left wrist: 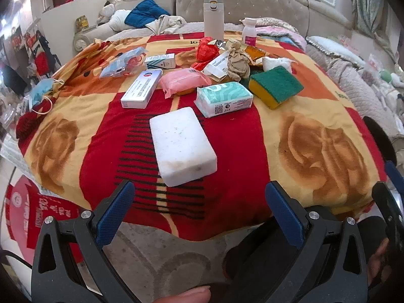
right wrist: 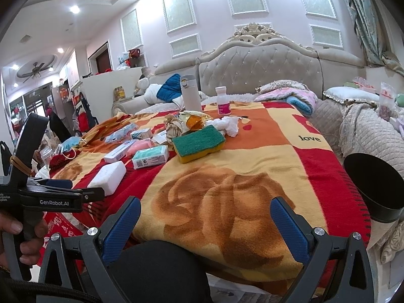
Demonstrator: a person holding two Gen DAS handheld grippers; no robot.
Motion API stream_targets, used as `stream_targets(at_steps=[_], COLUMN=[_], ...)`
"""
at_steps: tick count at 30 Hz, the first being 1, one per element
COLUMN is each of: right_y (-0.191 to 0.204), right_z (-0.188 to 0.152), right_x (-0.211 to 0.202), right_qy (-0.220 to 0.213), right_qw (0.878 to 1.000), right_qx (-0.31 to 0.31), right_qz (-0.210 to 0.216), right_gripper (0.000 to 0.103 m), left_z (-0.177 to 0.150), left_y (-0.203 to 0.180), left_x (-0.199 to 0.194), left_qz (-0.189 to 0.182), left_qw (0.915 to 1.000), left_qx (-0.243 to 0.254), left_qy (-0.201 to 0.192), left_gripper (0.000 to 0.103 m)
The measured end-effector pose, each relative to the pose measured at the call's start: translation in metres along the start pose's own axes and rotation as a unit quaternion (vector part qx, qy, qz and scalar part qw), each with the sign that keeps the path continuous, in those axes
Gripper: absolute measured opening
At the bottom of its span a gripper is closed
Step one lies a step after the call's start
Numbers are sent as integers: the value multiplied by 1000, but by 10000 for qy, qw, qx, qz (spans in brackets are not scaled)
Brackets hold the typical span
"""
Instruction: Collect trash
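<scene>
Left wrist view: left gripper (left wrist: 199,193) held low at the near edge of the blanket (left wrist: 315,116), jaws spread wide and empty, aimed at the white foam block (left wrist: 183,146) just ahead. Likely chosen as nearest item. Crumpled paper (left wrist: 237,60) and red wrapper (left wrist: 205,50) lie further back among boxes. Right gripper (right wrist: 205,212) also agape, empty, near the black bin (right wrist: 373,192), probably the drop point; 0 items collected yet.
</scene>
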State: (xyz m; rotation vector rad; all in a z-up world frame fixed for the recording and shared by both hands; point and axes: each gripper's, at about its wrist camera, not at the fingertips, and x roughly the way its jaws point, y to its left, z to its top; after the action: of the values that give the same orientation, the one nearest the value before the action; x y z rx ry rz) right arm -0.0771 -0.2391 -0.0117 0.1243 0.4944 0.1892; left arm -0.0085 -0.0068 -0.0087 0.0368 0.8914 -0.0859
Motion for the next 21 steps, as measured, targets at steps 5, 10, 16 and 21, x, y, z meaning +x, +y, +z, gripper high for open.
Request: stream_targets(at_steps=[5, 10, 16, 21], right_y=[1, 2, -1, 0], right_z=[0, 1, 1, 0], right_x=[-1, -2, 0, 0], right_qy=[-211, -190, -121, -64], right_qw=[9997, 9998, 9999, 10000], right_qx=[-83, -78, 65, 4], right_qz=[-2, 27, 48, 25], right_gripper=[101, 101, 101, 101], left_z=[-7, -4, 15, 43], left_y=[45, 66, 51, 43], left_x=[9, 31, 58, 71], left_qz=[-121, 307, 128, -372], left_qw=[9984, 9972, 9994, 9992], left_qx=[-543, -647, -160, -23], left_qy=[99, 197, 273, 141], left_gripper=[103, 103, 103, 103])
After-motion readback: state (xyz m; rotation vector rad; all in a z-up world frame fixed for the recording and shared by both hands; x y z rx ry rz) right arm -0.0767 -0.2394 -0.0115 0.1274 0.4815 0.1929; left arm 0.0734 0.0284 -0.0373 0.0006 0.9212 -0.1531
